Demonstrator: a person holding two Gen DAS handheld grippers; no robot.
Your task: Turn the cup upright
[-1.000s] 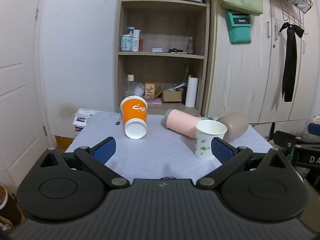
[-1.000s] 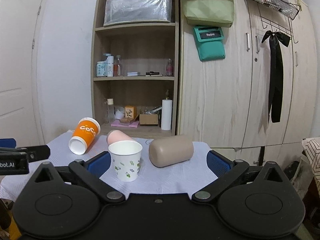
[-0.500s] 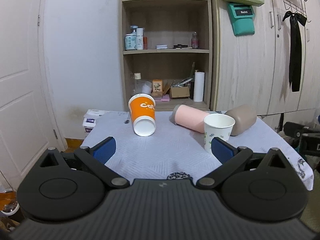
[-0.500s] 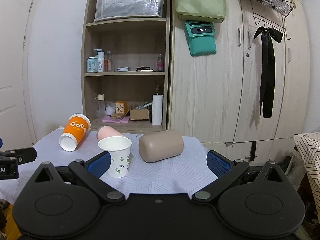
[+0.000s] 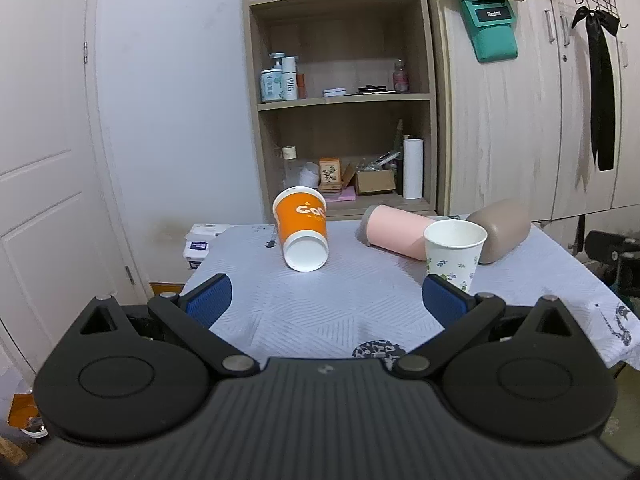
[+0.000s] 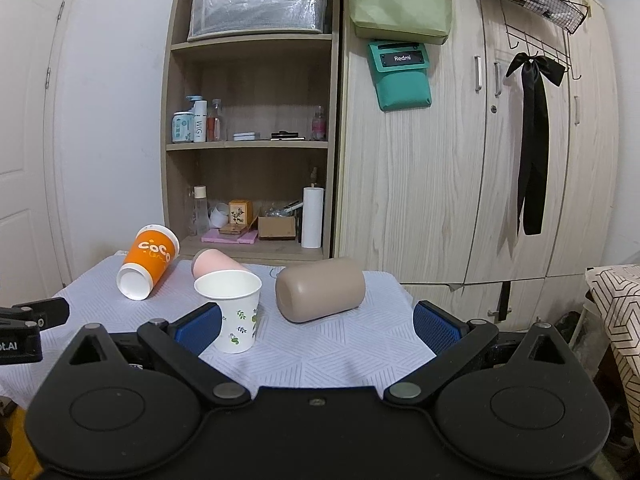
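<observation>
Three cups are lying tipped on the worktop point(image 5: 320, 312): orange cup point(image 5: 302, 232), pink cup point(image 5: 394, 232), tan cup point(image 6: 320, 294). I am hovering both left gripper point(image 5: 326, 298) and right gripper point(image 6: 318, 322) with fingers released, choosing one; next I judge I must reach around its side

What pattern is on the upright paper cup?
White with small green leaf sprigs and blue flowers on the upright paper cup; clearest in the right wrist view.

A wooden shelf unit point(image 6: 248, 152) is standing ahead of the gripper, a teal pouch point(image 6: 402, 76) and black ribbon point(image 6: 532, 148) hanging to its right.
</observation>
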